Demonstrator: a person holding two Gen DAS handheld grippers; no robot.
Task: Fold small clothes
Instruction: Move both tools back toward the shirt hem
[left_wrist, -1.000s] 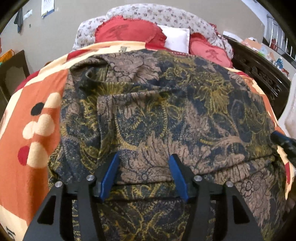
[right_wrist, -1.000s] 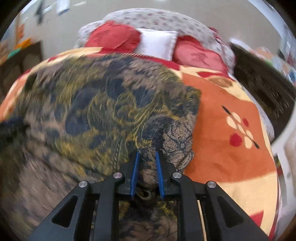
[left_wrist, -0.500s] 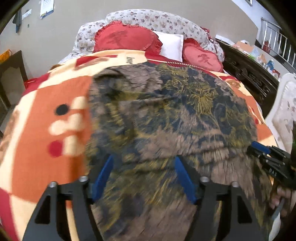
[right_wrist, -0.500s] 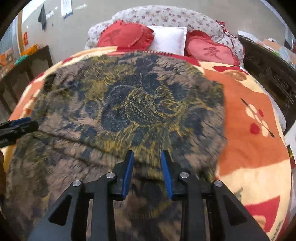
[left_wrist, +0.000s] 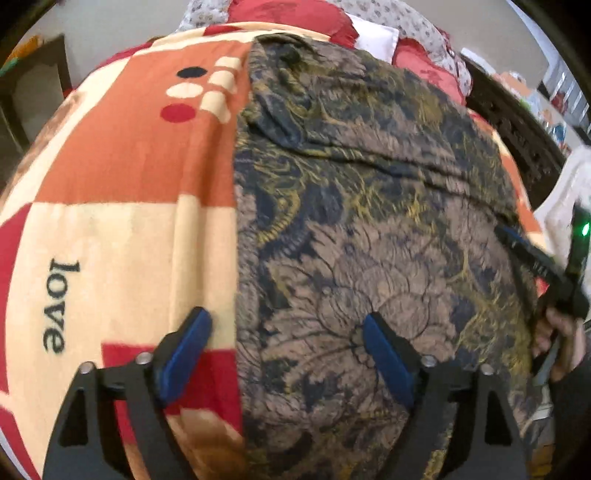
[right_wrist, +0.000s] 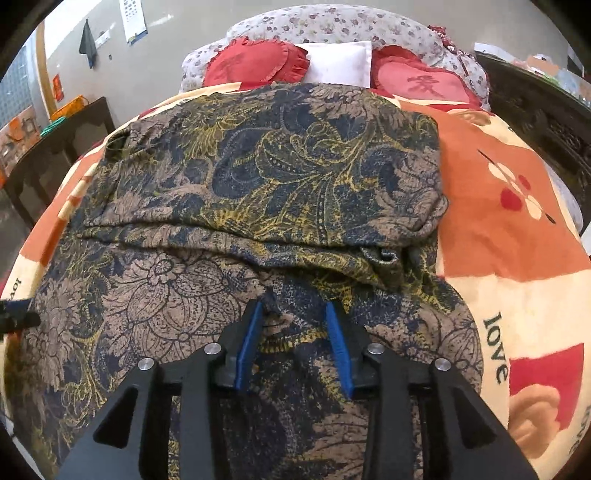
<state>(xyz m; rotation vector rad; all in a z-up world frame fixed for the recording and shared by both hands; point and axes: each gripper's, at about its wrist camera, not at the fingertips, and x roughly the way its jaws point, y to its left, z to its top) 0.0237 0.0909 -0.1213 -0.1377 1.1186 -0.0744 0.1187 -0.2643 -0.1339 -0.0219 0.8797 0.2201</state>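
A dark floral garment (left_wrist: 369, 221) in navy, brown and yellow lies spread on the bed, with its far part folded over the near part (right_wrist: 258, 177). My left gripper (left_wrist: 284, 332) is open and straddles the garment's left edge, one finger over the blanket, one over the cloth. My right gripper (right_wrist: 293, 317) is open, with a bunched bit of the garment's fold between its blue pads (right_wrist: 334, 328), not pinched. The right gripper also shows at the right edge of the left wrist view (left_wrist: 535, 258).
An orange, cream and red blanket (left_wrist: 129, 184) with the word "love" covers the bed. Red heart pillows (right_wrist: 255, 62) and a white pillow (right_wrist: 340, 62) lie at the headboard. Dark wooden furniture stands at the right (right_wrist: 546, 118) and at the left (right_wrist: 55, 155).
My right gripper has opened and let go of the garment's fold. My left gripper has moved left to the garment's left edge and stayed open. The far part now lies folded over.
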